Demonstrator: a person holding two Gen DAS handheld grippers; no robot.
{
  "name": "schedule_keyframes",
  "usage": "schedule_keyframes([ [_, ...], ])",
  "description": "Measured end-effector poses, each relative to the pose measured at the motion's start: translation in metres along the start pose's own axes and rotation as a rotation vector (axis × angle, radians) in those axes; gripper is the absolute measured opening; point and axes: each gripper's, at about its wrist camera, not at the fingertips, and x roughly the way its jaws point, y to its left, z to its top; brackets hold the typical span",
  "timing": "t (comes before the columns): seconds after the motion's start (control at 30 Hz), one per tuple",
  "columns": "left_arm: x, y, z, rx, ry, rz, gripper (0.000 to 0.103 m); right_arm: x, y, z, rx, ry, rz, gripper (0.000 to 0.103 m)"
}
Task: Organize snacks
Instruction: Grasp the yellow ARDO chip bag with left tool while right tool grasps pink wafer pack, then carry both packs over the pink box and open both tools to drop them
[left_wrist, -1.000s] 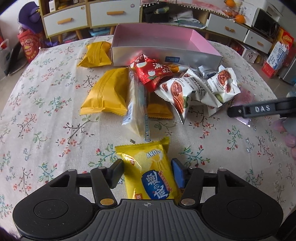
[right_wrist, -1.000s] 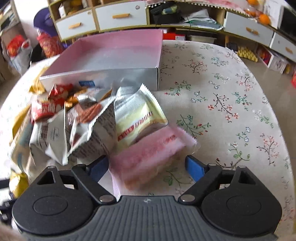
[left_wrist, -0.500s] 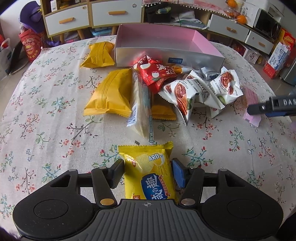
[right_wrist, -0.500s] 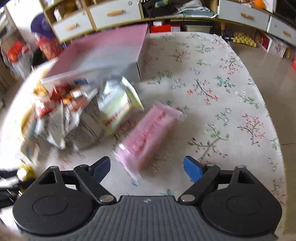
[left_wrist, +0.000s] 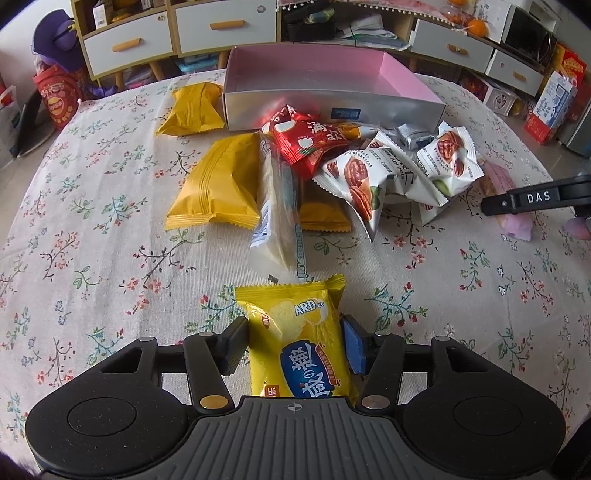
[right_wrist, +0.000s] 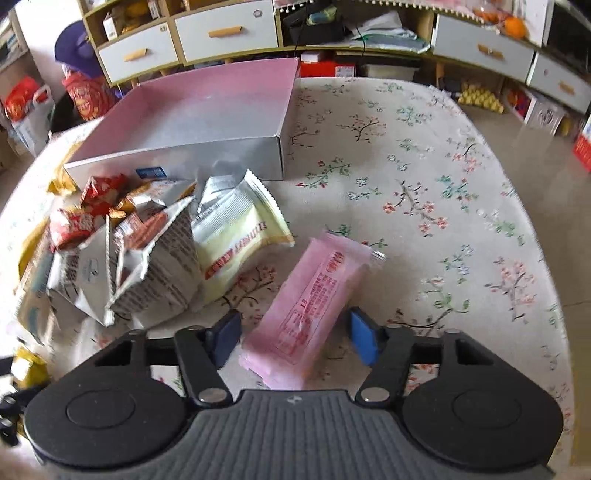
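Left gripper (left_wrist: 295, 345) clamps yellow packet (left_wrist: 295, 343) printed "ARD".

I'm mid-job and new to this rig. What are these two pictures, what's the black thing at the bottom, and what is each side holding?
There is no robot. A person carries a two-finger gripper in each hand, and a wide-angle camera on each looks along its fingers. The black shape at the bottom is the gripper itself.

One picture comes from the left gripper, the other from the right gripper. Both show a table with a flowered cloth, a pile of snack packets and an open pink box behind it.

The left jaws have just been closing, and their pads touch both sides of a yellow chip packet. The right jaws have just been closing around a pink packet, but a small gap shows beside one pad.
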Motion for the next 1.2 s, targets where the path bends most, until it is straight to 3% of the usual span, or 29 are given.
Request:
schedule_keyframes([
  [0.07,-0.002,0.0,0.0,-0.006,-0.003,-0.003,0.049,-0.001,0.0,0.0,-0.014,-0.003,-0.009,0.034],
  [0.13,-0.003,0.001,0.002,-0.01,-0.008,-0.009,0.047,-0.003,-0.002,0.001,-0.01,-0.003,-0.015,0.03],
  [0.4,-0.012,-0.003,0.007,-0.013,-0.027,-0.034,0.037,-0.016,-0.006,0.004,0.01,-0.044,-0.012,0.029],
  [0.53,-0.01,-0.004,0.008,0.01,-0.021,-0.016,0.038,-0.023,-0.007,0.006,0.027,-0.064,-0.006,0.029],
  [0.77,0.0,-0.005,0.002,0.078,0.026,0.045,0.05,-0.028,-0.007,0.006,0.034,-0.068,0.01,0.029],
  [0.87,0.001,-0.001,0.002,0.075,0.04,0.036,0.051,-0.029,-0.008,0.006,0.039,-0.07,0.015,0.029],
  [0.97,0.0,0.005,0.003,0.041,0.051,0.017,0.046,-0.032,-0.009,0.005,0.052,-0.075,0.028,0.029],
  [1.07,-0.003,0.01,0.005,0.014,0.041,0.005,0.032,-0.035,-0.01,0.005,0.059,-0.082,0.04,0.029],
  [1.2,-0.007,0.018,0.008,-0.045,0.041,-0.06,0.031,-0.039,-0.011,0.007,0.072,-0.093,0.054,0.029],
])
